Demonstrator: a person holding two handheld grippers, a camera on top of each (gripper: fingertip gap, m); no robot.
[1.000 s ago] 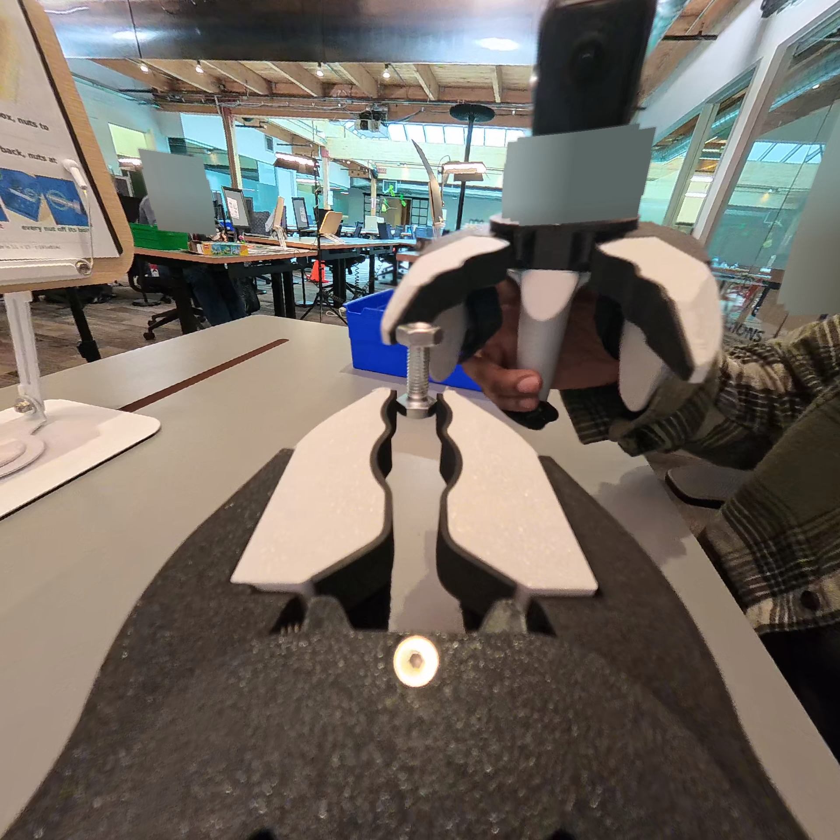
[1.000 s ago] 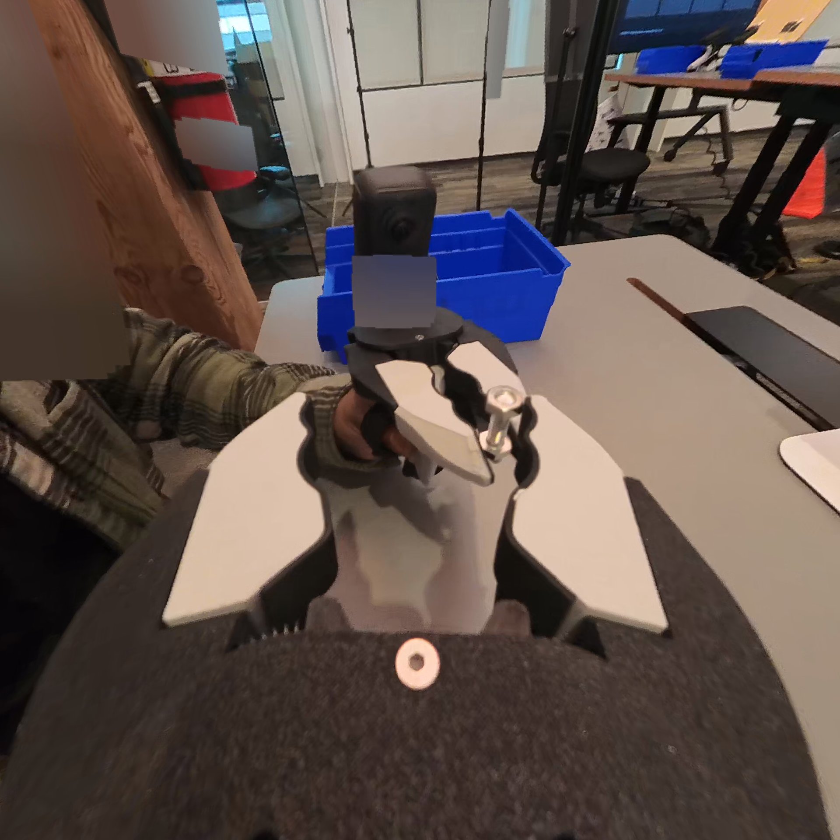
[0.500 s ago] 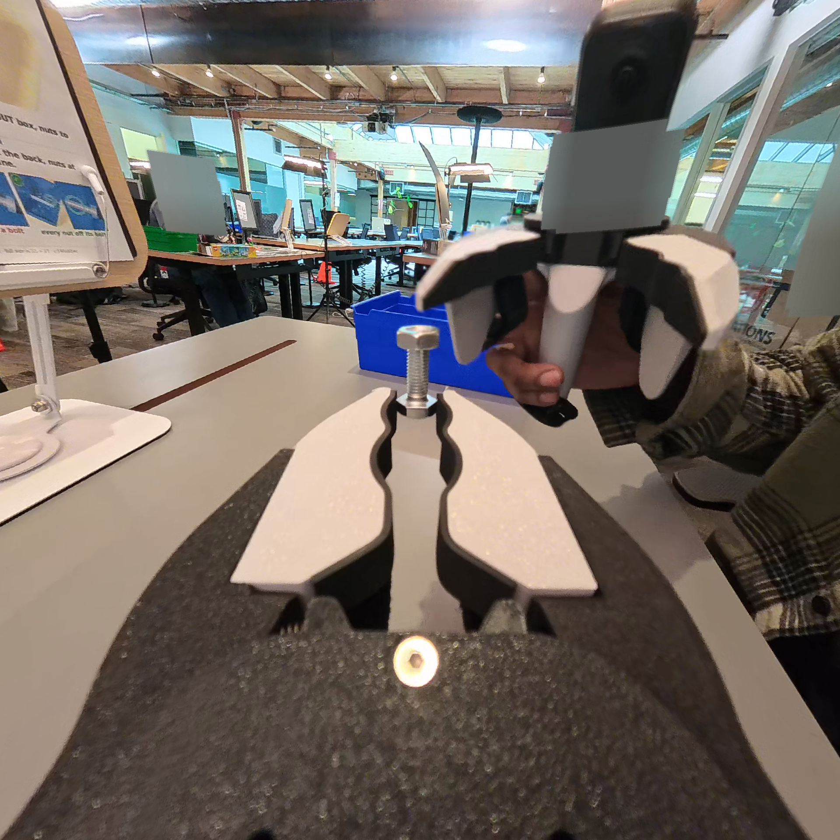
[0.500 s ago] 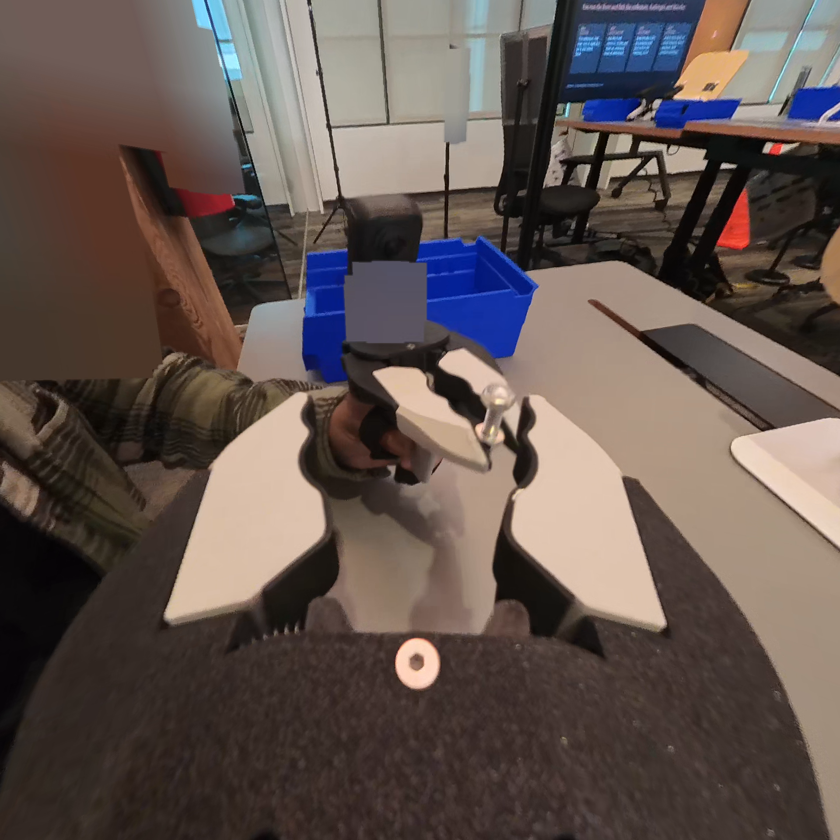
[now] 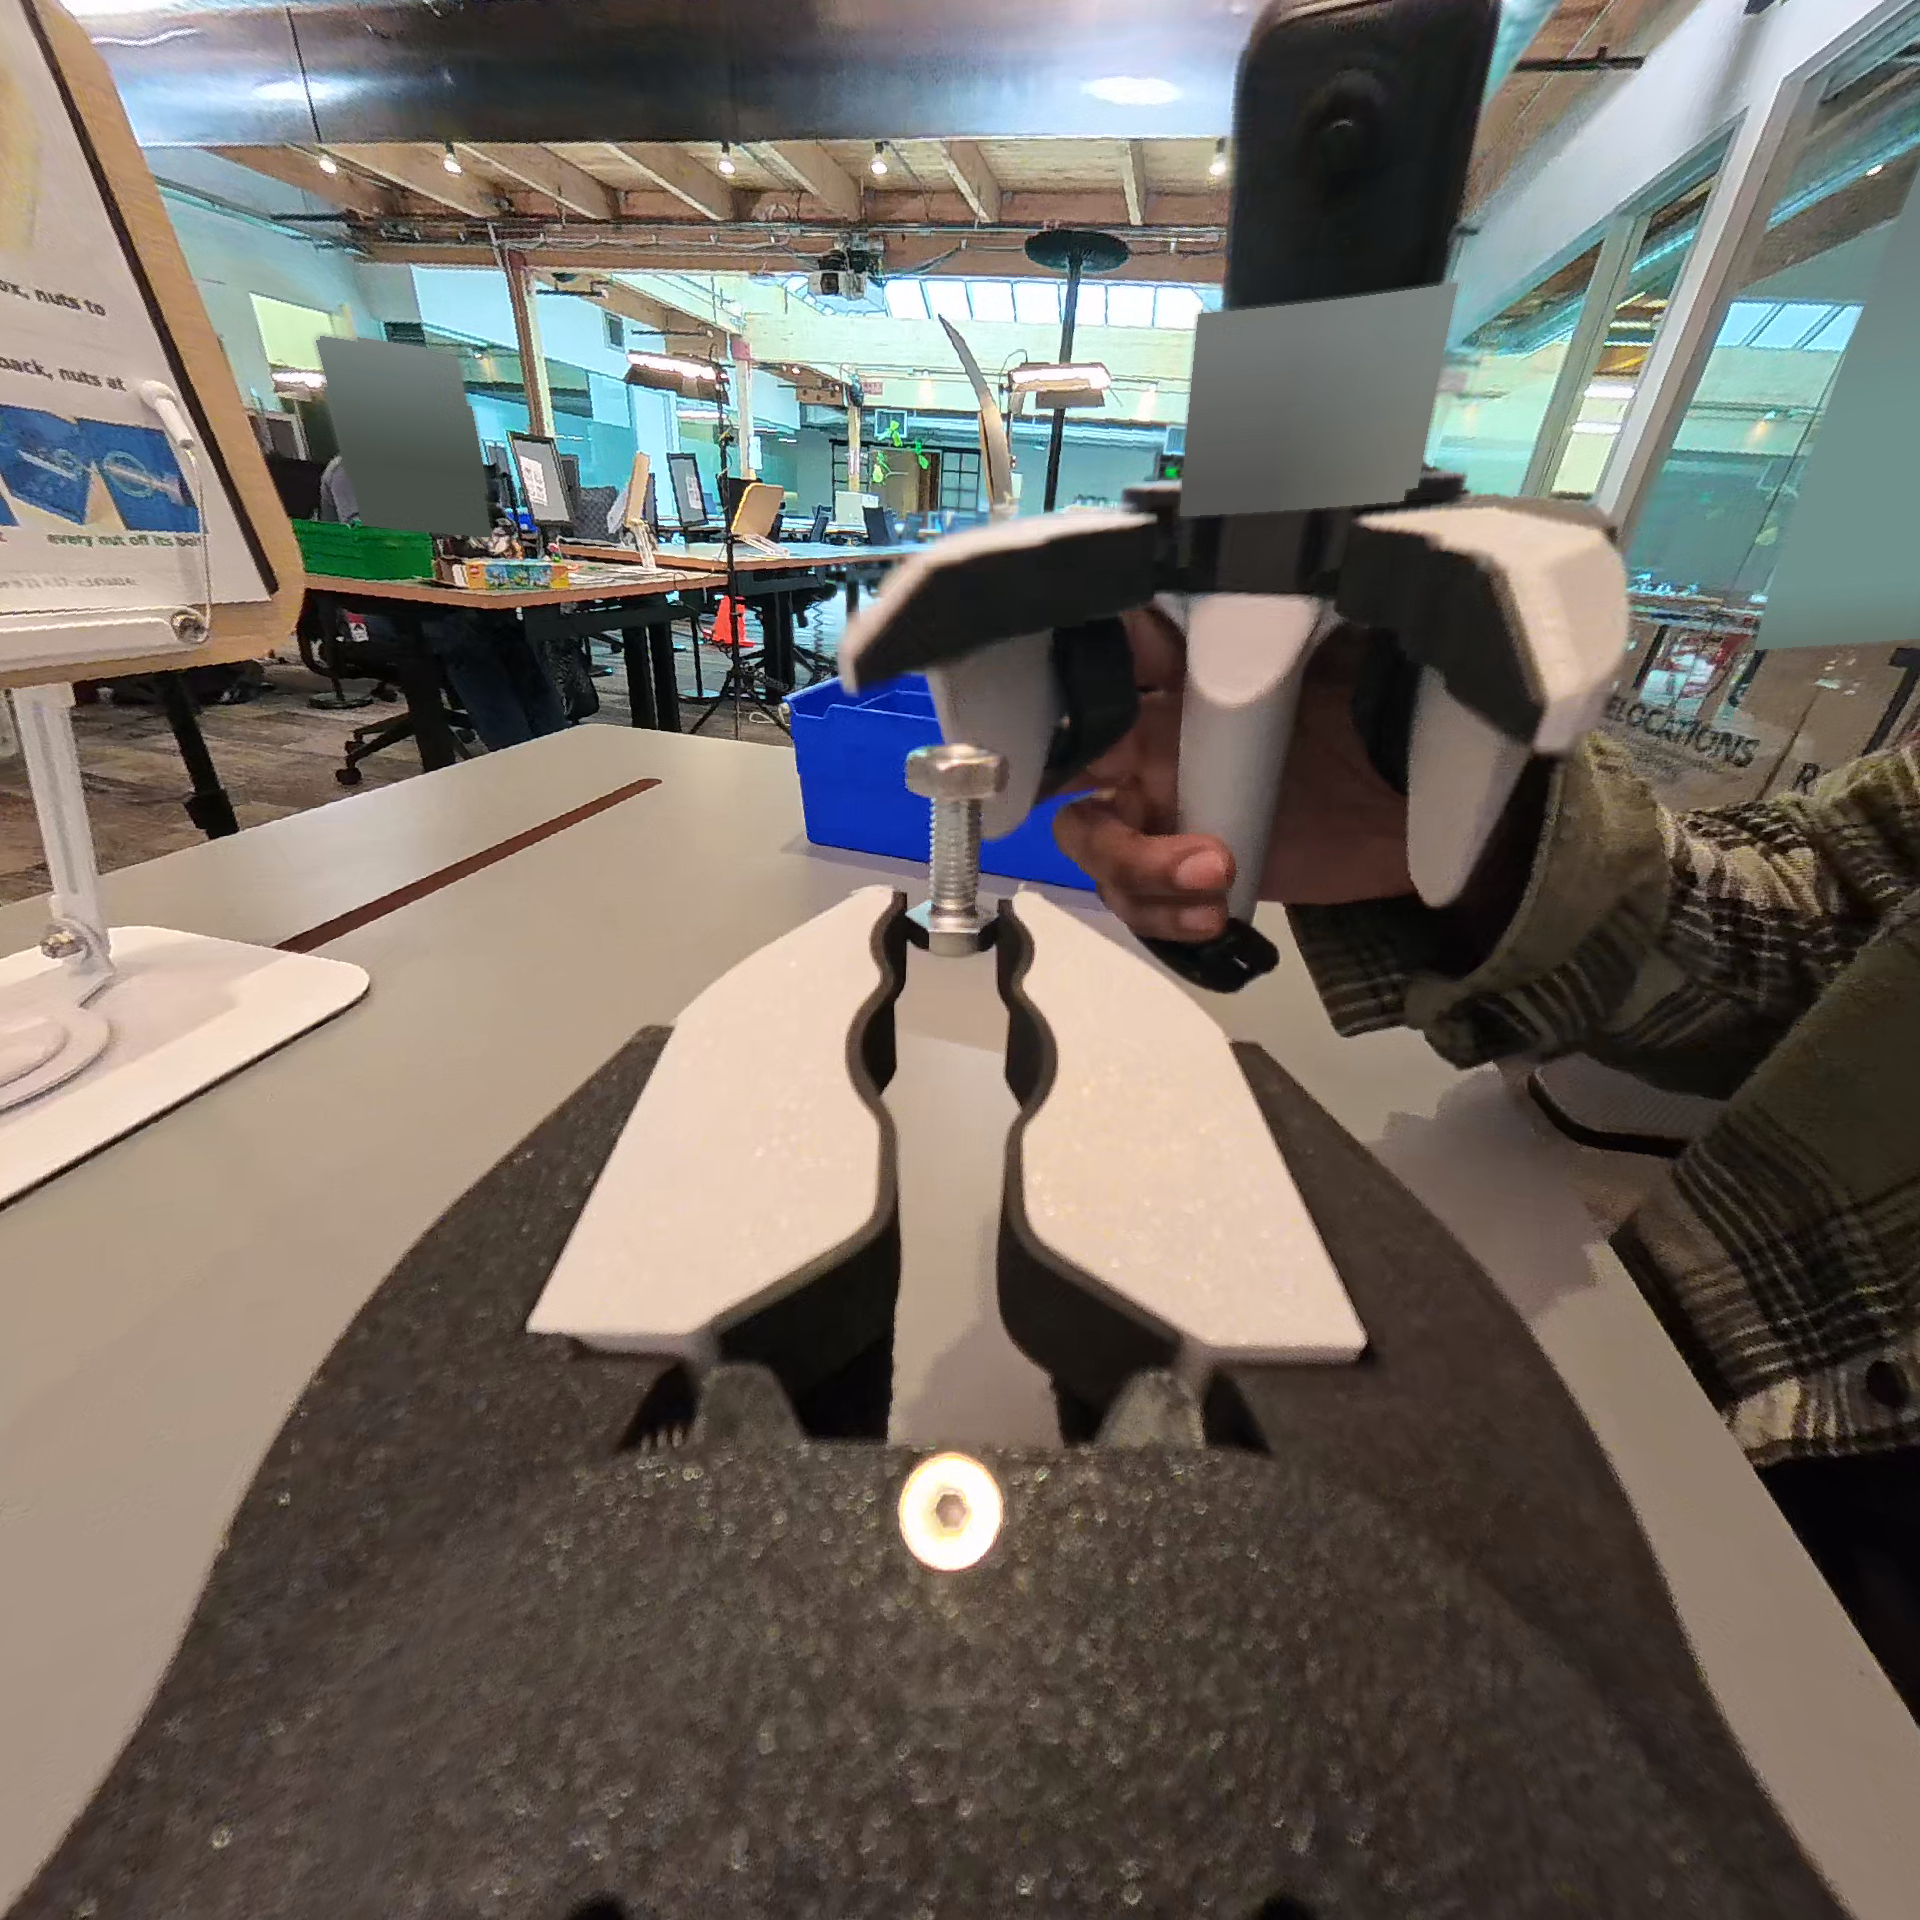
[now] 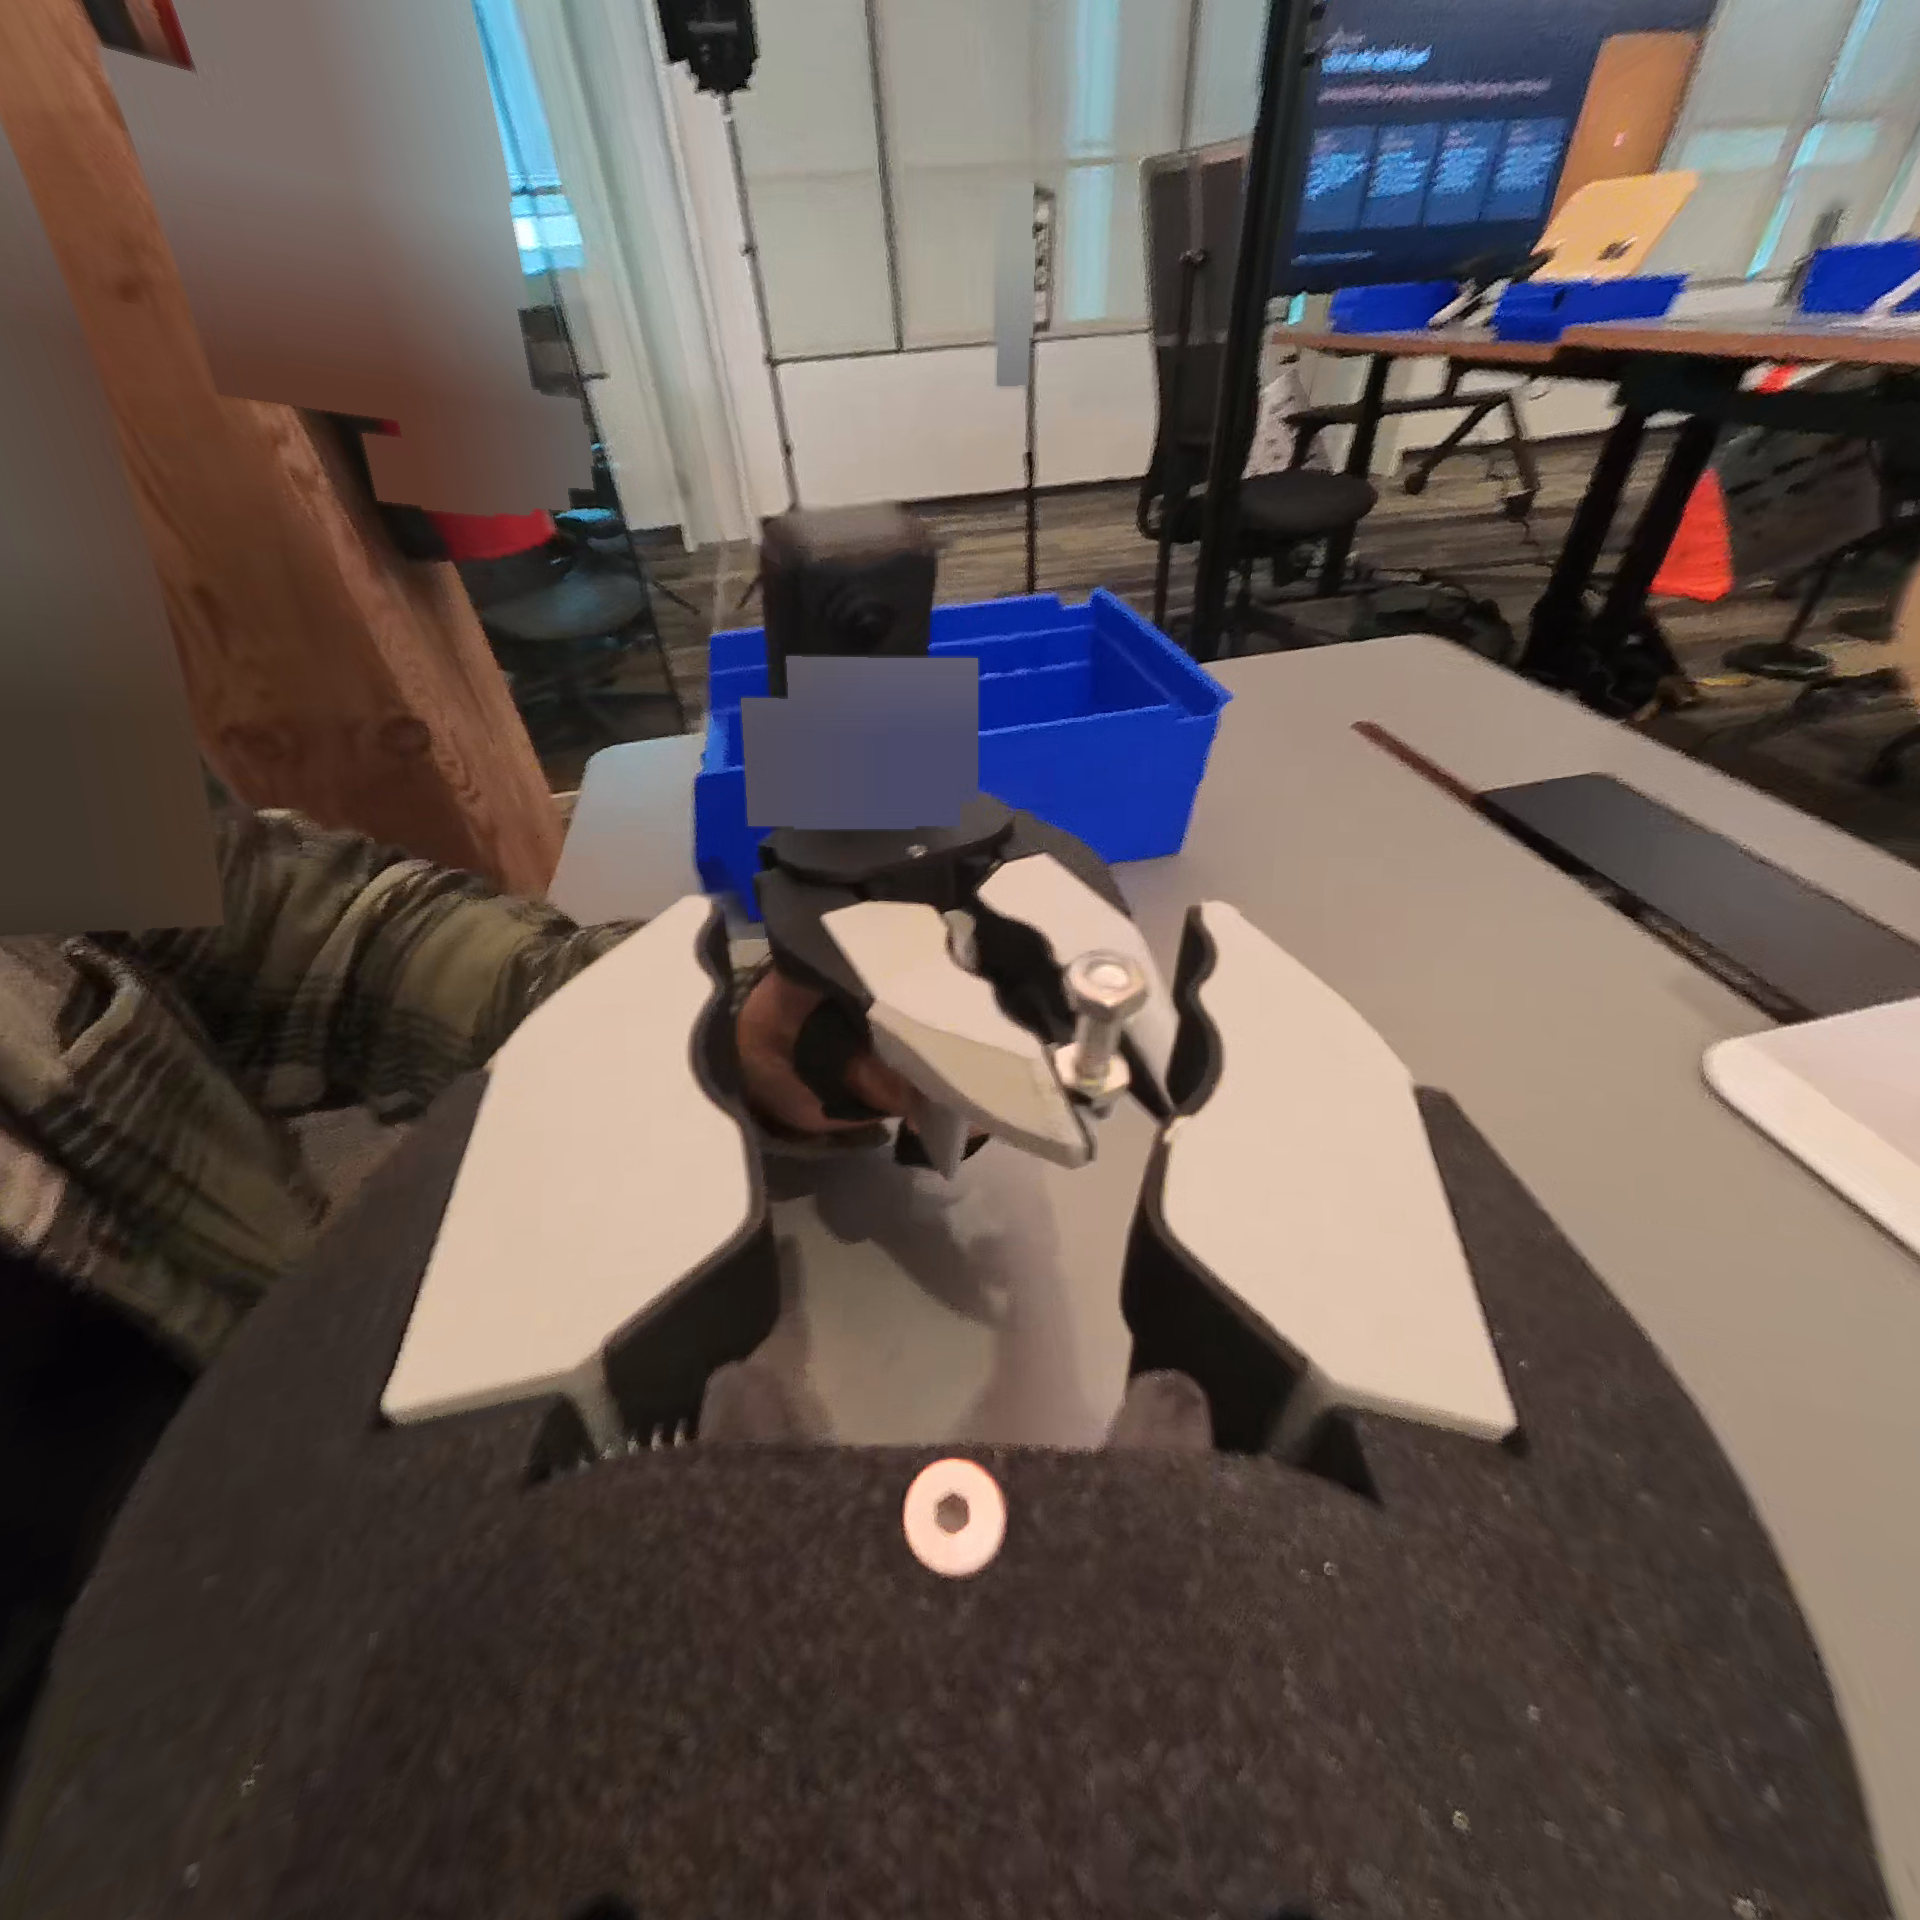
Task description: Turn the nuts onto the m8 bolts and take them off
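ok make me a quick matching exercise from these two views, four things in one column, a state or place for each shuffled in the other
Things:
1. left gripper
2. right gripper
3. bolt
4. blue bin

States or places:
A. standing head up, threaded through the nut
B. jaws wide apart, holding nothing
C. on the grey table, behind both grippers
D. fingertips pinching the nut

Pairs: 1-D, 2-B, 3-A, 4-C

The worktop (image 5: 436, 1039) is pale grey with a thin brown strip (image 5: 468, 864) running toward its far edge. At the far edge sits a bright blue bin (image 6: 1091, 748). The bolt (image 5: 956, 831) and nut (image 5: 954, 925) are shiny silver. Both tongs have white fingers (image 5: 748, 1143) with black inner pads on speckled black bodies. The sleeve (image 5: 1714, 987) is olive-green plaid.
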